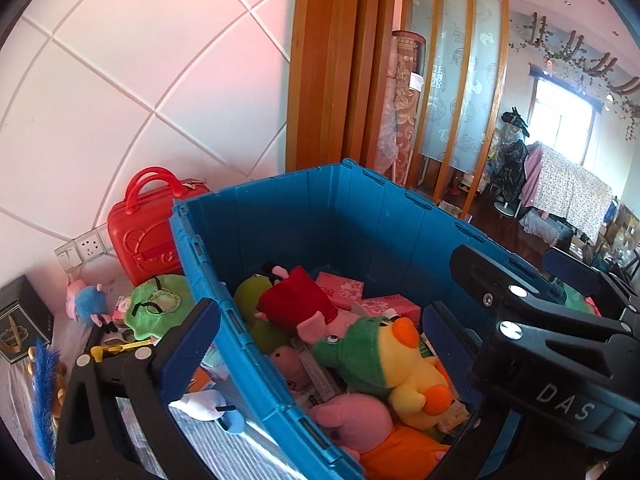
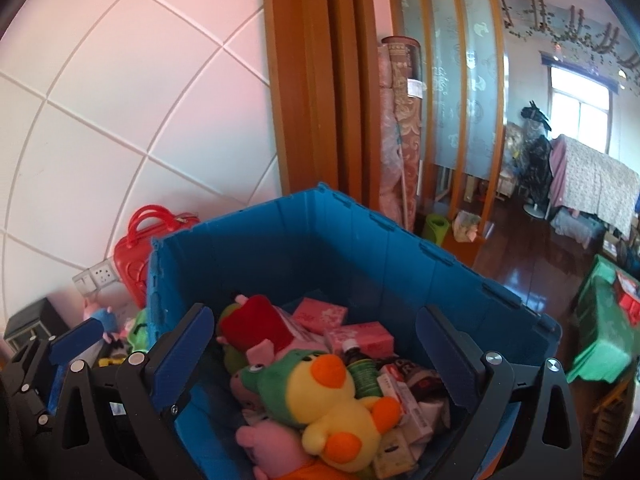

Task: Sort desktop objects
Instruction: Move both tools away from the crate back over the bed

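A blue plastic bin (image 1: pixel 320 220) (image 2: pixel 320 248) holds a yellow duck plush (image 1: pixel 404 364) (image 2: pixel 332 400) with a green hood. Around the duck lie a pig plush in red (image 1: pixel 296 300) (image 2: pixel 256 324), pink boxes (image 1: pixel 340 288) (image 2: pixel 320 312), a green bottle (image 2: pixel 362 376) and a pink plush (image 1: pixel 352 420) (image 2: pixel 272 440). My left gripper (image 1: pixel 316 340) is open wide and straddles the bin's left wall, one finger outside, one inside. My right gripper (image 2: pixel 316 356) is open above the duck, which lies loose between and below its fingers. Neither gripper holds anything.
Left of the bin stand a red toy suitcase (image 1: pixel 140 236) (image 2: pixel 132 256), a blue pig plush (image 1: pixel 88 300), a green plush (image 1: pixel 156 304), a blue feather (image 1: pixel 44 392) and a black box (image 1: pixel 20 320). A white wall with sockets (image 1: pixel 84 248) is behind. A wooden screen (image 2: pixel 304 80) stands further back.
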`<state>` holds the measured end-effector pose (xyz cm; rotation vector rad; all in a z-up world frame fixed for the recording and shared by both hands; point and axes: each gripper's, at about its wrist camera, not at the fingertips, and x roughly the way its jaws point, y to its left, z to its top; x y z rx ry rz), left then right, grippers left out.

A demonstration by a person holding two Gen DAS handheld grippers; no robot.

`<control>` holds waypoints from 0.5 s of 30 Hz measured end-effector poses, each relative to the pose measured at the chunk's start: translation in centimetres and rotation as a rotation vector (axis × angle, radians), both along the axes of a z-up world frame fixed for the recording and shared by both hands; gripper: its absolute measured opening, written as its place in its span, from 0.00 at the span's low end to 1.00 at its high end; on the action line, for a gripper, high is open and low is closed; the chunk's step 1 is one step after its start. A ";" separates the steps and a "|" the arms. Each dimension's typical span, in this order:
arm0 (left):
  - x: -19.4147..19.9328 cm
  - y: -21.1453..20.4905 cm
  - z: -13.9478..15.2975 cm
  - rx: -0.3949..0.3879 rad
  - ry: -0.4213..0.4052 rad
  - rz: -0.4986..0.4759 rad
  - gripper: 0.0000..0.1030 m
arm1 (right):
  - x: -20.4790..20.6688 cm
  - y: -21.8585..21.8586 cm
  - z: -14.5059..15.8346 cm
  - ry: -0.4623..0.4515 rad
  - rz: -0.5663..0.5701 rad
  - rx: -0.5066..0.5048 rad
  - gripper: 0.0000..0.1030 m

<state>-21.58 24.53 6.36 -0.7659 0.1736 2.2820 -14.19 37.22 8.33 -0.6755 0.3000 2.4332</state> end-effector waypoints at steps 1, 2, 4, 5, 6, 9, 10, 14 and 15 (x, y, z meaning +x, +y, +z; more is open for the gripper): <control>-0.1 -0.3 0.0 0.001 -0.002 0.003 1.00 | -0.1 -0.2 0.1 0.001 0.003 0.001 1.00; -0.3 -0.7 0.0 0.002 -0.004 0.008 1.00 | -0.3 -0.5 0.1 0.002 0.008 0.003 1.00; -0.5 -1.7 -0.1 0.009 -0.002 0.021 1.00 | -0.6 -1.2 0.2 0.002 0.020 0.005 1.00; -0.7 -2.2 -0.1 0.013 -0.005 0.028 1.00 | -0.8 -1.6 0.2 0.002 0.027 0.007 1.00; -0.9 -2.7 -0.2 0.018 -0.009 0.036 1.00 | -1.1 -2.1 0.2 0.001 0.036 0.011 1.00; -1.7 -5.0 -0.3 0.040 -0.016 0.073 1.00 | -2.0 -4.0 0.4 -0.001 0.067 0.037 1.00; -1.9 -5.7 -0.4 0.046 -0.018 0.084 1.00 | -2.4 -4.8 0.5 -0.001 0.081 0.047 1.00; -3.1 -9.4 -1.0 0.056 -0.027 0.150 1.00 | -4.2 -8.0 0.3 -0.005 0.141 0.060 1.00; -3.5 -10.3 -1.2 0.057 -0.029 0.167 1.00 | -4.6 -8.9 0.2 -0.006 0.159 0.056 1.00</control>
